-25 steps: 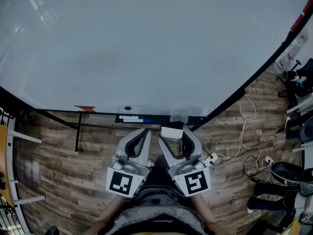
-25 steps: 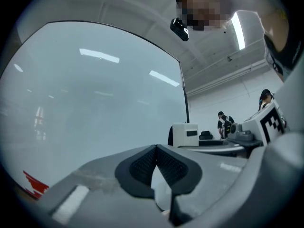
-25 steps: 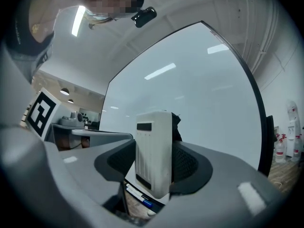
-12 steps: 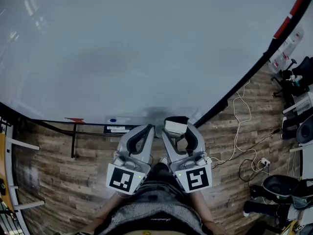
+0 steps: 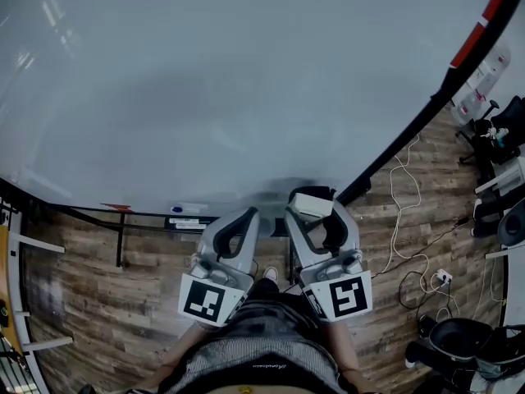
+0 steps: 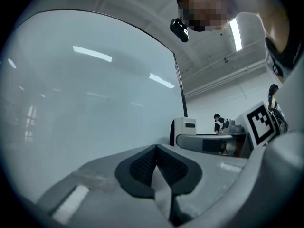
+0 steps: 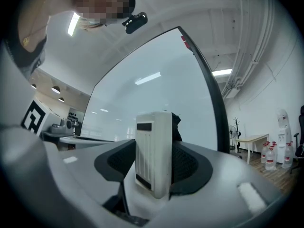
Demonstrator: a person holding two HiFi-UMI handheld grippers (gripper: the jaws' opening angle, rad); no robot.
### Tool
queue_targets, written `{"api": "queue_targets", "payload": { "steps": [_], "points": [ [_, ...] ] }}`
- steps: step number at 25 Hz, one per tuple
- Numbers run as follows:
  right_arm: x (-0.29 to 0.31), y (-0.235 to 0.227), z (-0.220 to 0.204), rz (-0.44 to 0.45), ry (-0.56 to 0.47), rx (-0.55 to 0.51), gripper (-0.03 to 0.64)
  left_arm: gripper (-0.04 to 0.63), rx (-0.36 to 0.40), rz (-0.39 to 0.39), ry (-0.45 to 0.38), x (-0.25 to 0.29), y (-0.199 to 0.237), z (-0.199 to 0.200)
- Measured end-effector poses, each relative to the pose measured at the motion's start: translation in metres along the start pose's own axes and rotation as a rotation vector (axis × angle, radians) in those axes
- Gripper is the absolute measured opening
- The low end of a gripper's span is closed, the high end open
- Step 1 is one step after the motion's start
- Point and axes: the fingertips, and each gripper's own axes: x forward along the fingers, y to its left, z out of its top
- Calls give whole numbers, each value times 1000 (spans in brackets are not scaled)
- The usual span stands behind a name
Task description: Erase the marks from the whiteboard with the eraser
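Observation:
The whiteboard point(image 5: 246, 80) fills the upper part of the head view, and I see no clear marks on it. My right gripper point(image 5: 315, 210) is shut on the white eraser point(image 5: 312, 203), held at the board's lower edge near its bottom right corner. In the right gripper view the eraser point(image 7: 152, 141) stands upright between the pads of the right gripper point(image 7: 154, 163), with the whiteboard point(image 7: 156, 94) beyond. My left gripper point(image 5: 244, 217) hangs beside it to the left, shut with nothing in it. In the left gripper view, the left gripper point(image 6: 154, 152) has its pads meeting before the whiteboard point(image 6: 85, 108).
The board's ledge holds a red item point(image 5: 119, 207) and a blue-capped marker point(image 5: 177, 209). Its black frame point(image 5: 426, 109) runs up to the right. Cables point(image 5: 406, 220) and a power strip point(image 5: 443, 276) lie on the wood floor; water bottles point(image 5: 480, 97) and chairs point(image 5: 509, 130) stand further right.
My right gripper has carried the eraser to the right and up to the board's lower edge. The left gripper has stayed put, and the view has shifted slightly right.

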Motion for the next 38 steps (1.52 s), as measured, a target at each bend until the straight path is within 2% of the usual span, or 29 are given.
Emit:
{"api": "queue_targets", "payload": {
  "steps": [7,15,27,38],
  "points": [
    [-5,-24,4,-20,10,1,229,3,-18,21,20,1,-4,-10],
    [10,-24,1,-17,32,-16,227,3,-55,28,31,-3,10,-17],
    [54,38,1,-16,27,-6,225,3,-71,-26,43,-26,67,-14],
    [90,100,9,26,19,-22,225,3,-72,-22,64,-59,116,-13]
  ]
}}
